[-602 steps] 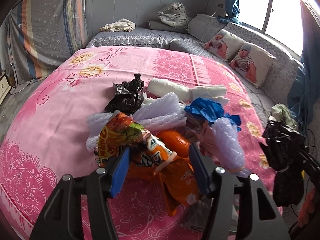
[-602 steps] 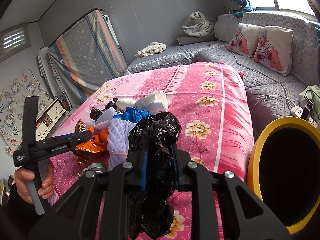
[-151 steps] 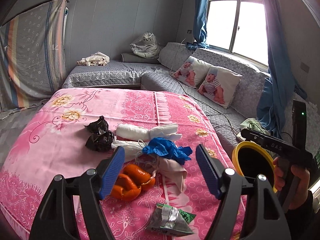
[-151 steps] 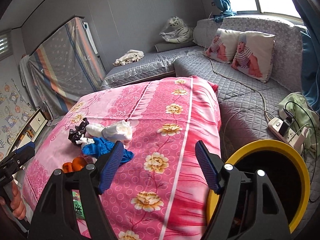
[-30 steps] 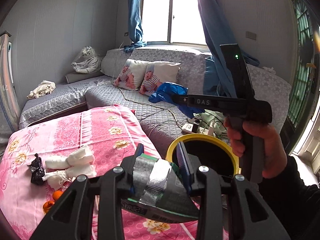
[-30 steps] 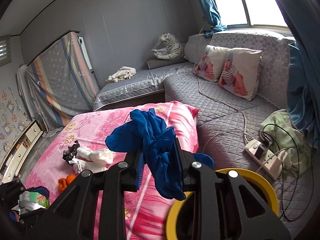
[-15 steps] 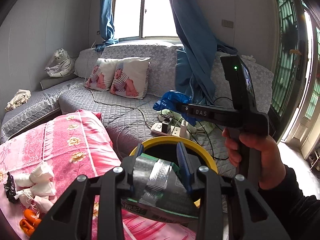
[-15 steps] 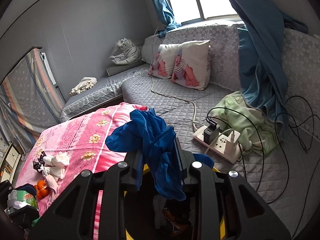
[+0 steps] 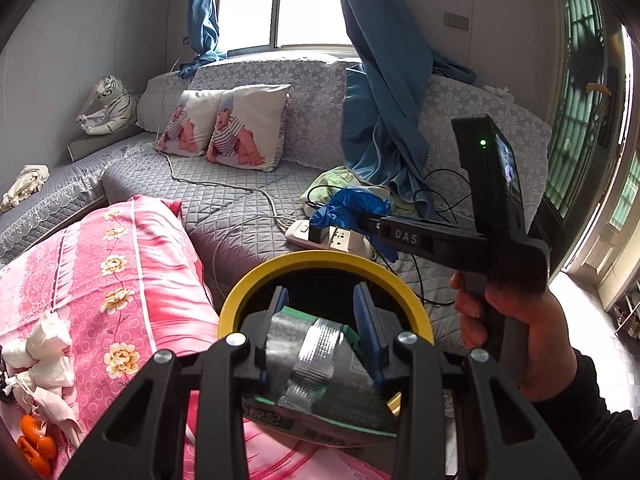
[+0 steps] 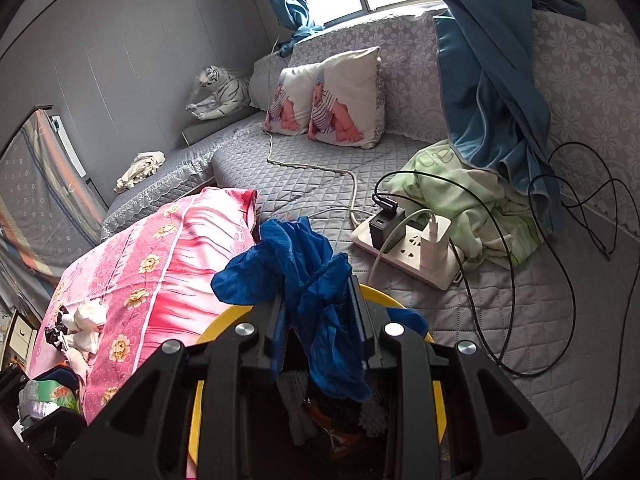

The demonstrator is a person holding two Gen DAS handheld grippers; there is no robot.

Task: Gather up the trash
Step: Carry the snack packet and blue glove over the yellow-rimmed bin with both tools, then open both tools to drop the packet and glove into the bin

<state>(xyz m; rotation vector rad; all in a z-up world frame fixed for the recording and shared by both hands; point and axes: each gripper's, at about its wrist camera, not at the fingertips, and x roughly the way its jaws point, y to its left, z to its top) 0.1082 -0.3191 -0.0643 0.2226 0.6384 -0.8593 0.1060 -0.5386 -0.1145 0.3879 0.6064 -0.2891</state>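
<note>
Clamping a crumpled foil snack wrapper (image 9: 316,364) between its blue pads, the left gripper (image 9: 322,312) hangs just over the near rim of the yellow-rimmed trash bin (image 9: 320,258), jaws narrowed onto the silver and green packet, which sticks out toward the camera. Beside it on the right, a hand (image 9: 516,320) in a dark sleeve grasps the handle of the right gripper (image 10: 318,308), whose jaws pinch a bunched blue glove (image 10: 304,276); the glove's loose folds spill over the fingers on both sides and dangle over the bin's dark mouth. Inside the bin, seen from the right wrist, lie some pale netted wrapping and darker scraps, too shadowed to name.

Left of the bin runs the pink flowered bedspread (image 9: 132,264), and at its far left edge sit white wadded tissues (image 9: 40,344), a pale cloth just near them, and orange peel (image 9: 34,440) nearest the corner. Beyond the bin, on the grey quilted sofa cover, a white power strip (image 10: 404,252) with plugs and black cables lies beside a green cloth (image 10: 460,188). Farther off, two cushions (image 9: 228,128) printed with babies lean against the backrest, a blue curtain (image 9: 384,100) drapes down on the right, and a toy white tiger (image 9: 108,106) rests far left.
</note>
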